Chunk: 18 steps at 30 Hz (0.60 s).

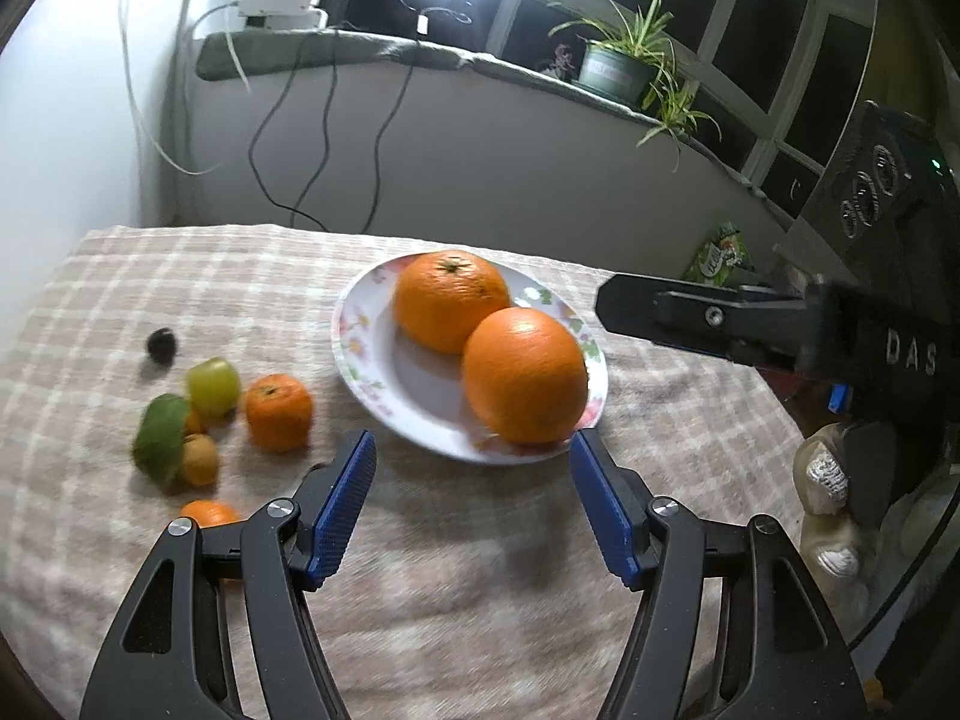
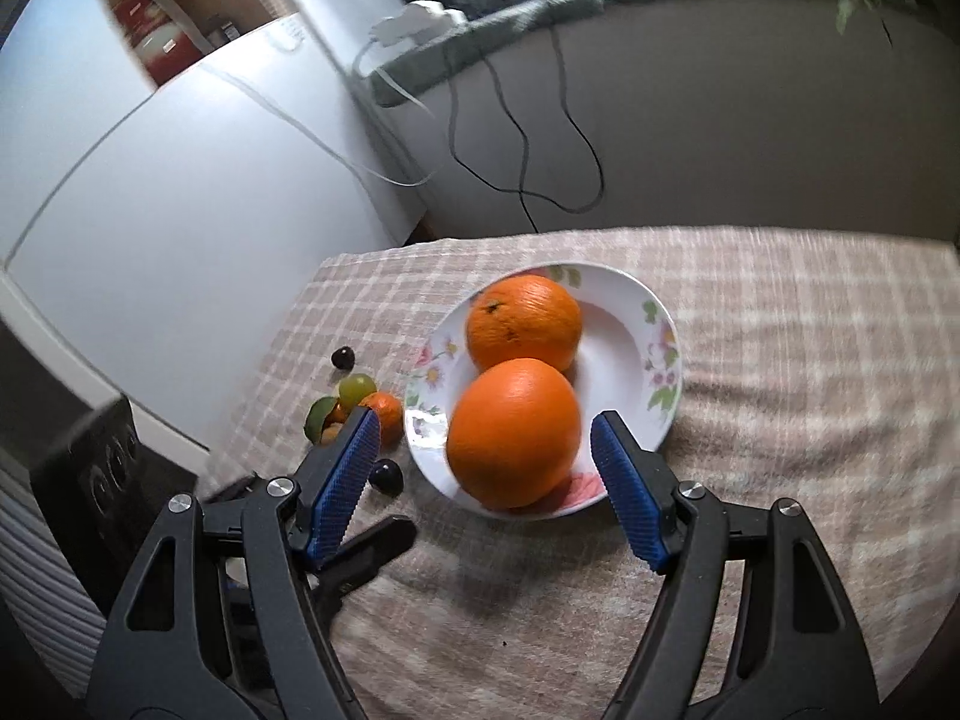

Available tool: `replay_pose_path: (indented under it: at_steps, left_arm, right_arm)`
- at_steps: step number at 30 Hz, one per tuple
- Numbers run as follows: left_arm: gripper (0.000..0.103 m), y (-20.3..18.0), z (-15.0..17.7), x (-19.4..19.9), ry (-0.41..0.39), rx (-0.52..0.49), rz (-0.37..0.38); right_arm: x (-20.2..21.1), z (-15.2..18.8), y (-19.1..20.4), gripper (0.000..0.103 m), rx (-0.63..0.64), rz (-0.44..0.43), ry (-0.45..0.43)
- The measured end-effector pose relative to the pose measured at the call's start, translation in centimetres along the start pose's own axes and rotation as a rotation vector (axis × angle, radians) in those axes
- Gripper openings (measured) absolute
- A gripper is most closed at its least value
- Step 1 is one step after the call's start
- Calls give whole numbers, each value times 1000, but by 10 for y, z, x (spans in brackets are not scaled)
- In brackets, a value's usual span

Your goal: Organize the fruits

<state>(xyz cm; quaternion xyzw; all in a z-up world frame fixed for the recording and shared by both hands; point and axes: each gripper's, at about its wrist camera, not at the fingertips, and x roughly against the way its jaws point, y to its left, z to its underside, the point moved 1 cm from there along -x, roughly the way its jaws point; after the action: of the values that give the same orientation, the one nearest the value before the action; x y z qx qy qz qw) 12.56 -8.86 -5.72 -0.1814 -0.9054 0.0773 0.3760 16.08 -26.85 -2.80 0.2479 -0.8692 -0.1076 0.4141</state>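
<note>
Two big oranges sit touching on the flowered plate [image 1: 360,354], the near orange [image 1: 523,375] at its near rim and the far orange [image 1: 451,300] behind it. The loose small fruit lies on the bench [image 1: 450,570] to the left of the plate: a mandarin [image 1: 279,412] closest to it, then a green grape [image 1: 213,387], a green leafy piece and some small orange fruits bunched together, too blurred to count surely.

The left tongs [image 1: 474,501] stand wide and empty, just short of the plate's near rim, with the mandarin off to their left and a little farther. The right tongs [image 2: 486,480] are also wide and empty, the near orange [image 2: 513,432] loosely between the pads without contact.

So the left hand is nearer the loose pile, and its likely next reach runs leftward.
</note>
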Motion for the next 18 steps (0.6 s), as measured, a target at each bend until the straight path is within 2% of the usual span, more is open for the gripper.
replay_pose_path:
  at_steps: [3,5,7,14,18]
  left_arm:
    - [67,10,6,13,-16,2,-14]
    - [67,20,12,23,-27,6,-29]
    - [67,32,19,33,-34,19,-48]
    - [66,74,42,52,-26,83,-93]
    - [63,89,49,53,-13,118,-87]
  right_arm:
    - [4,5,18,76,76,-4,-28]
    - [5,9,28,85,111,-8,-39]
    - [7,15,41,87,152,-4,-57]
    - [0,36,72,87,249,-27,-28]
    - [-11,48,84,86,273,-42,-10]
